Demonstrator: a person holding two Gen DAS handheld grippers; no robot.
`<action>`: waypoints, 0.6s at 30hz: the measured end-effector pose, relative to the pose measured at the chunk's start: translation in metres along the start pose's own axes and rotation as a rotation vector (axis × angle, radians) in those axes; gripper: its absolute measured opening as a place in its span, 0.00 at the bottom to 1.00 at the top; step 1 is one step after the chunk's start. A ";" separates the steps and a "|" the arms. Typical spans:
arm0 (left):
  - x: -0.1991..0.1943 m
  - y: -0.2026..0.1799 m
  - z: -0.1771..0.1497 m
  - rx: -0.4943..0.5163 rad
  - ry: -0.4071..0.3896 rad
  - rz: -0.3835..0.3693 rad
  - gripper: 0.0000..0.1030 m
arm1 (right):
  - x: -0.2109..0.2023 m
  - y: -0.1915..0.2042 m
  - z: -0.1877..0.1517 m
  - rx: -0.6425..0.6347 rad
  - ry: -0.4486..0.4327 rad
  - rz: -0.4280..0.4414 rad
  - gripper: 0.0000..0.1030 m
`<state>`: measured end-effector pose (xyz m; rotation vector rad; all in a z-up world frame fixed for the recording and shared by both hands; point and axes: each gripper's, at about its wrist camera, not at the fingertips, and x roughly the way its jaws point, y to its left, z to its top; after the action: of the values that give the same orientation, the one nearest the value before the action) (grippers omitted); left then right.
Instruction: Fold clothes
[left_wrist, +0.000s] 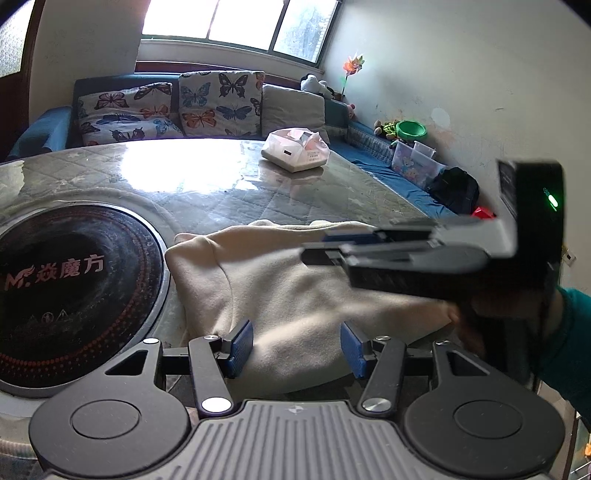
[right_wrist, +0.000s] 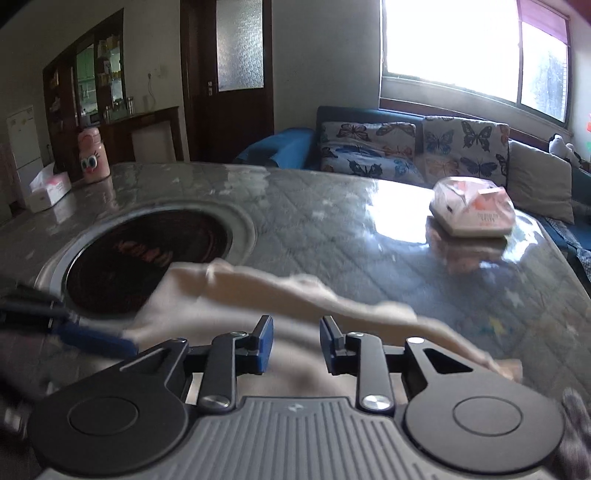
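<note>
Landmark: the round black burner plate (left_wrist: 70, 291) let into the bench (left_wrist: 207, 192).

Item 1, left claw (left_wrist: 297, 349): one. Jaws parted, nothing between the pads; it hangs just over the near edge of the garment, tilted down toward it.

Item 2, cream garment (left_wrist: 280, 284): one, soft fleece, already lying in a doubled heap. It lies flat on the bench directly beside the burner plate on the side away from the plate's lettering, its near corner touching the plate's metal rim. The long axis runs across the left claw's line of sight, from the plate toward the person's sleeve (left_wrist: 569, 332). Judged: the garment sits straight ahead of and below both claws, so the coming move is a short drop forward; the left claw is the nearer to the plate-side end.

Item 3, right claw (right_wrist: 297, 345): one. Jaws a narrow gap apart, released, cloth below but not pinched. It hovers over the garment's end farthest from the plate.

Item 4, tissue packs: two. One (left_wrist: 295, 151) beyond the garment, well past the plate; one (right_wrist: 50, 190) at the bench's far edge.

Item 5, pink bottle (right_wrist: 92, 155): one, beside that second pack.

Item 6, sofa (left_wrist: 110, 88): one, behind the bench, three cushions.
</note>
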<state>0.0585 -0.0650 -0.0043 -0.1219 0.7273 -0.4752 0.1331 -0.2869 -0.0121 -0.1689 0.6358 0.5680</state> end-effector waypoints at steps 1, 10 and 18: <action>-0.001 0.000 -0.001 0.000 0.000 0.001 0.54 | -0.005 0.001 -0.006 0.005 0.003 0.000 0.27; -0.002 0.001 -0.006 0.003 -0.006 0.026 0.54 | -0.054 0.012 -0.055 0.037 -0.055 -0.081 0.34; -0.006 -0.005 -0.009 0.004 -0.011 0.058 0.57 | -0.071 0.029 -0.067 -0.008 -0.109 -0.155 0.38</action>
<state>0.0467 -0.0665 -0.0061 -0.0993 0.7172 -0.4208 0.0357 -0.3160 -0.0220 -0.1912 0.5103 0.4276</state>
